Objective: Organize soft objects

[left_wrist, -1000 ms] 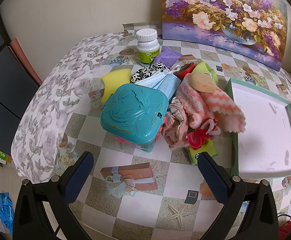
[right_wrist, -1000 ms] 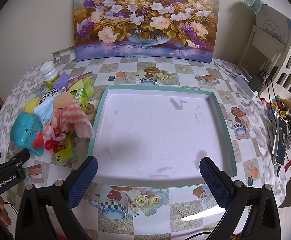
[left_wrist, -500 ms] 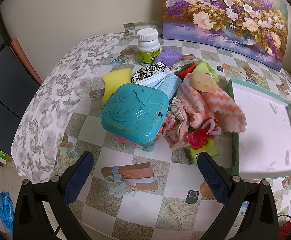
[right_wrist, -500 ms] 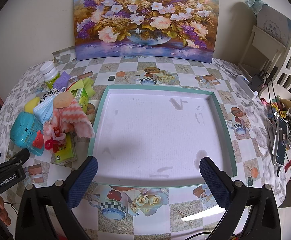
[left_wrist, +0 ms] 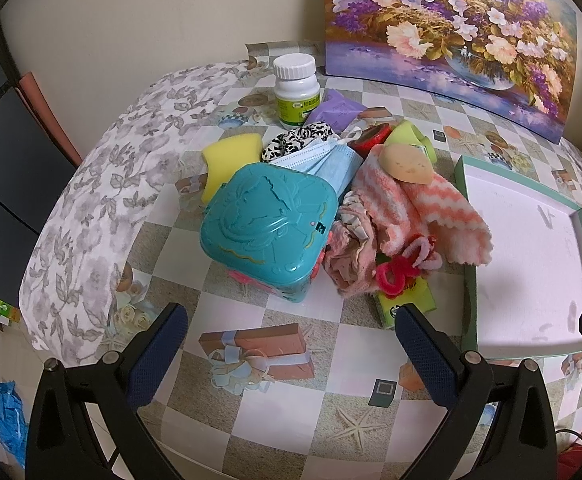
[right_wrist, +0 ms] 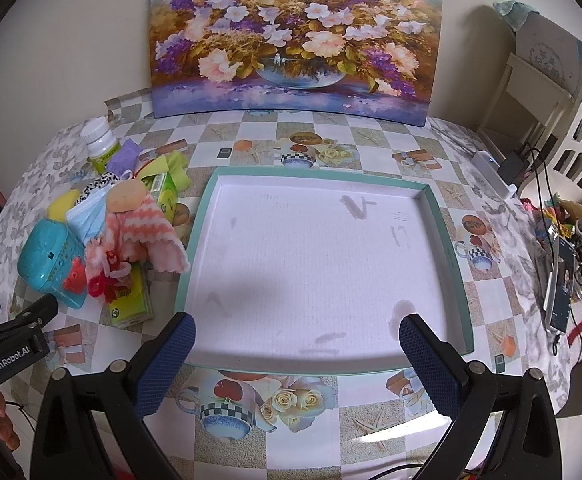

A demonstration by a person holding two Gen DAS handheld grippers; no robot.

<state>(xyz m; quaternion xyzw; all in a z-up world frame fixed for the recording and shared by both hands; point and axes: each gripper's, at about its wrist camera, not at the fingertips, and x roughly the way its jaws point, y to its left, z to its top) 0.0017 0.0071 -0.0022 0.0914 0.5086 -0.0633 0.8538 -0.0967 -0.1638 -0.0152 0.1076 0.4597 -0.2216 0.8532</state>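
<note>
**Both grippers wide and empty over the worktop**

Your worktop (right_wrist: 331,408), under its checked cloth, fills both views, with a flower painting (right_wrist: 295,36) propped against the wall at the back. The big item is the teal-rimmed tray (right_wrist: 453,264), white inside and holding nothing; your right gripper (right_wrist: 297,354) hangs over its near edge, jaws spread wide, nothing between them.

To the tray's left sits the pile. Your left gripper (left_wrist: 291,346) is over bare cloth just in front of it, jaws spread just as wide, gripping nothing. Biggest thing in the heap is the teal plastic case (left_wrist: 267,224), nearest you. Draped right of it is the pink-and-white striped cloth (left_wrist: 423,216), one corner hanging over the tray's left rim. A crumpled pink fabric (left_wrist: 347,256) is bunched against the case, under the striped cloth. Behind the case, blue face masks (left_wrist: 327,160) lie stacked, a yellow sponge (left_wrist: 227,160) sits to their left, and a black-and-white patterned scrunchie (left_wrist: 299,140) is tucked behind them. A peach-coloured soft pad (left_wrist: 407,164) rests on top of the striped cloth. Red and pink fuzzy hair ties (left_wrist: 403,268) lie on a green packet (left_wrist: 407,308) at the pile's near right. At the back stands a white pill bottle (left_wrist: 295,92), upright, with a purple packet (left_wrist: 337,110) beside it.
</note>
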